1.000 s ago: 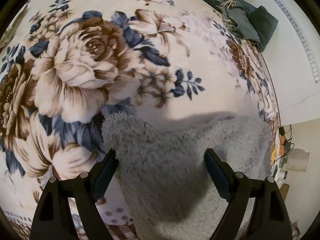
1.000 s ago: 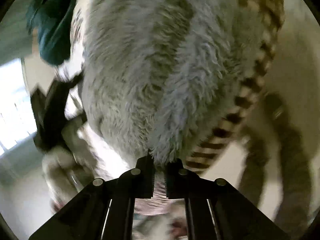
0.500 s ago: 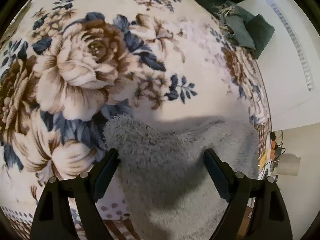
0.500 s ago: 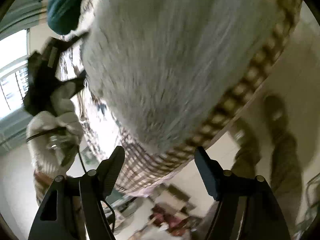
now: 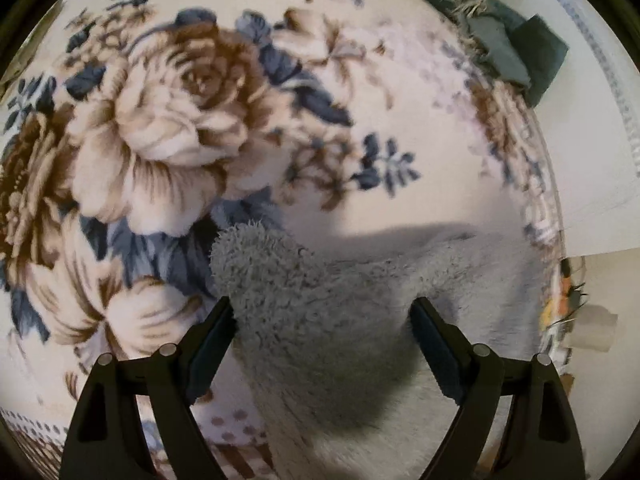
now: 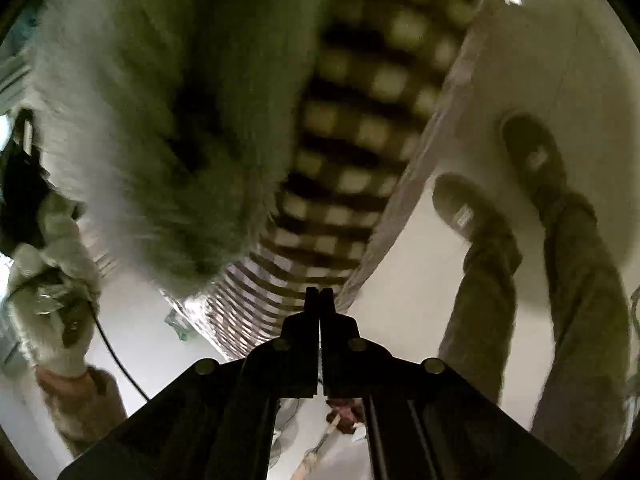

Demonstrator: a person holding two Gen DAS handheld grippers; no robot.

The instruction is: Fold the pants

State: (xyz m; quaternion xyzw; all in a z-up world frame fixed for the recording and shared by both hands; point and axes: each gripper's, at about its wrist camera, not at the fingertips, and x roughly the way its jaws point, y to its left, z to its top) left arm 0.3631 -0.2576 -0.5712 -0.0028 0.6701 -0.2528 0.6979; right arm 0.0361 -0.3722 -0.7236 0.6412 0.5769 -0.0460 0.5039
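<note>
- Left gripper stands wide over the fluffy grey pants on the floral blanket.
- Right gripper, having just closed, is empty at the blanket's checked edge.

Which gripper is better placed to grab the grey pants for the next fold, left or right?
Left. Its gripper is open astride the pants corner. The right gripper is shut, empty, off the pants' edge.

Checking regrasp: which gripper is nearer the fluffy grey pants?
Left. The left gripper is open astride the fluffy grey pants; the right gripper is shut, empty, just below their edge.
</note>
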